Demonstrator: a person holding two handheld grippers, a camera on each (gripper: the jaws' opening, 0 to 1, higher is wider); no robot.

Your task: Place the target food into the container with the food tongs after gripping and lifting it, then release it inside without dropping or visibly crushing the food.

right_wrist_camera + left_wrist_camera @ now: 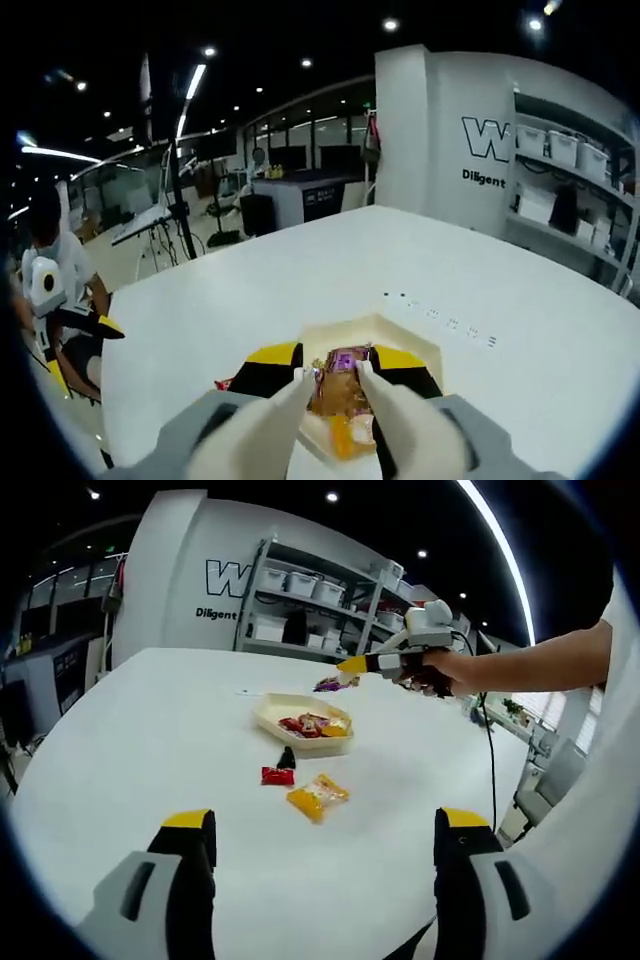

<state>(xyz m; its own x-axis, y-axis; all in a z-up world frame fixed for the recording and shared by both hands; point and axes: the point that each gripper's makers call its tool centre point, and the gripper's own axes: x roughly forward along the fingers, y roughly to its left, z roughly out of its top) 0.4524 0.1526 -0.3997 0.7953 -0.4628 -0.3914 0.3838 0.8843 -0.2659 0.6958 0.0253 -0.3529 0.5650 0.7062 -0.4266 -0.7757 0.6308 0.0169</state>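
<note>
In the right gripper view my right gripper (338, 372) is shut on white food tongs (285, 405). The tong tips pinch a purple snack packet (346, 358) just above the cream container (425, 347), which holds several wrapped snacks. The left gripper view shows the same container (268, 716) mid-table, with the right gripper (352, 665) held by a hand above its far right side and the purple packet (329, 684) hanging at the tong tips. My left gripper (325, 825) stands wide open and empty over the near table. A yellow packet (317, 797), a red packet (277, 775) and a black packet (287, 758) lie in front of the container.
The round white table (150, 720) has bare room to the left and behind the container. A small strip of marks (440, 315) lies on the table beyond it. Shelves with bins (320, 605) stand behind. A person (50, 260) is at the far left edge.
</note>
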